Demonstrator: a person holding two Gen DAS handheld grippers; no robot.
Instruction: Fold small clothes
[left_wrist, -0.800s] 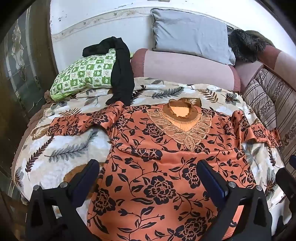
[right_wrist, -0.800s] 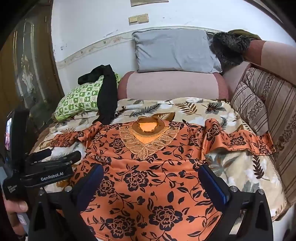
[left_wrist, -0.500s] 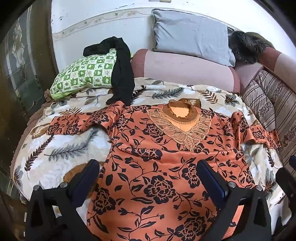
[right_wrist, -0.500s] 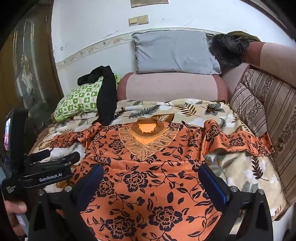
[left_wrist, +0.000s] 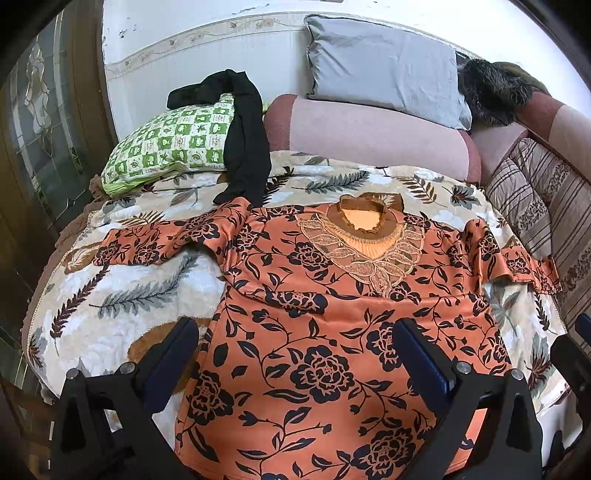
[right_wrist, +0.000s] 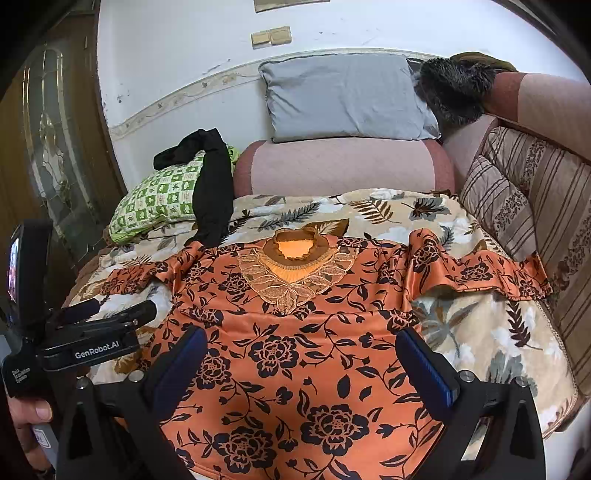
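Observation:
An orange top with black flowers (left_wrist: 332, 325) (right_wrist: 295, 350) lies spread flat, front up, on a leaf-patterned blanket (left_wrist: 122, 295) (right_wrist: 461, 332). Its lace neckline points to the far side and both sleeves stretch outward. My left gripper (left_wrist: 295, 343) hovers open above the top's lower left part, nothing between its fingers. My right gripper (right_wrist: 301, 350) hovers open above the lower middle of the top, also holding nothing. The left gripper's body (right_wrist: 85, 347), held by a hand (right_wrist: 29, 410), shows at the left of the right wrist view.
A black garment (left_wrist: 243, 136) (right_wrist: 212, 192) drapes over a green checked pillow (left_wrist: 166, 147) (right_wrist: 155, 199) at the back left. A pink bolster (left_wrist: 369, 133), a grey pillow (left_wrist: 384, 66) and a striped cushion (right_wrist: 498, 206) line the back and right. A wooden door (right_wrist: 48, 147) stands left.
Both views have shifted very slightly; the grippers stay open over the top and the garment has not moved.

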